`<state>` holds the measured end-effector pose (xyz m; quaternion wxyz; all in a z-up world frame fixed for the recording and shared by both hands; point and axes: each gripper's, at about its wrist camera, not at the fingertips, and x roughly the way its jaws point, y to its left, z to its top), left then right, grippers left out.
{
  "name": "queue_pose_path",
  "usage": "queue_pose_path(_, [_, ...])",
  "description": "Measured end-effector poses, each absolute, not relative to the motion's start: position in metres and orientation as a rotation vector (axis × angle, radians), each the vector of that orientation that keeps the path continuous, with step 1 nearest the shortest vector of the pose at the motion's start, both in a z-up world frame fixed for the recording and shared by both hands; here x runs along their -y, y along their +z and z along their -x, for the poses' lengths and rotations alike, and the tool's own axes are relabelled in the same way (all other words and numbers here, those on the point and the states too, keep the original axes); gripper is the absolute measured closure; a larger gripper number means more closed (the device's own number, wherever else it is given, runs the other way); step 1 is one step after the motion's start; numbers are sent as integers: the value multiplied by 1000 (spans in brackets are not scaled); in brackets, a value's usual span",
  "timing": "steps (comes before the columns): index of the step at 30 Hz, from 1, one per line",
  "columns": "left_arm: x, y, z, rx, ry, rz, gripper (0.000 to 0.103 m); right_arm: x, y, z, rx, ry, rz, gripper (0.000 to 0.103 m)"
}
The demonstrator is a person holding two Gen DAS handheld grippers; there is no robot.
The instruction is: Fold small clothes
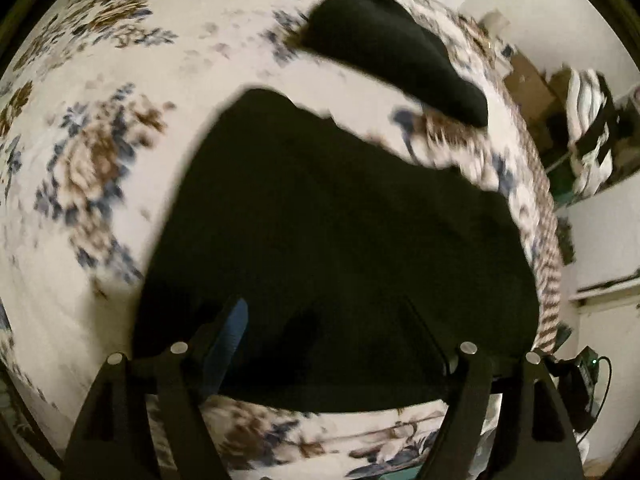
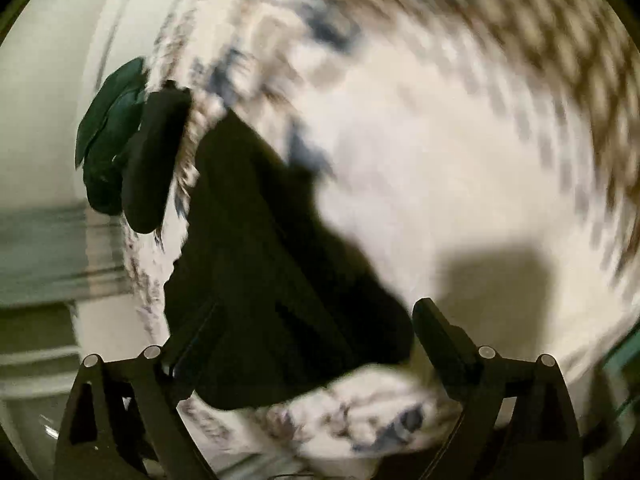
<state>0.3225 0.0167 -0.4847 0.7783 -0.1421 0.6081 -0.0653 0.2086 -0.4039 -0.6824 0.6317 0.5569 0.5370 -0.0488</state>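
Bare floral bed cover (image 1: 100,200) spreads left of the black garment (image 1: 340,240); to the garment's right the bed edge drops off close by, toward room clutter (image 1: 588,136), and a second black piece (image 1: 384,48) lies apart beyond it near that edge. Left tool (image 1: 328,320) is spread wide over the garment's near hem, fingers apart, gripping nothing visible. In the blurred right wrist view the right tool (image 2: 316,320) is also spread wide, the black garment (image 2: 260,260) lying between its fingers and leftward, a dark green item (image 2: 108,140) past it at the bed edge, bare cover (image 2: 460,180) to the right.
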Motion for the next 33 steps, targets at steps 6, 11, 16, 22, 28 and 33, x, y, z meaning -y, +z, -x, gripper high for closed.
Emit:
queue_pose_path(6, [24,-541,-321,-1376,-68,165,26,368,-741,-189,-980,-63,-1520,7])
queue_pose_path(11, [25,-559,-332,-1384,-90,168,6,358,-745,-198,-793,-91,-1528,2])
queue_pose_path(16, [31,-573,-344,-1424,-104,142,0,345,-749,-194,-672,-181,-1543,0])
queue_pose_path(22, [38,-580,-354,-1452,-42,97,0,344,-741,-204,-685,-267,-1512,0])
queue_pose_path(28, [28,-575,-355,-1438,-58,139,0,329,-701,-197,-685,-272,-1357,4])
queue_pose_path(33, [28,-577,-355,-1446,-95,99,0,318,-705,-203,-698,-324,-1279,4])
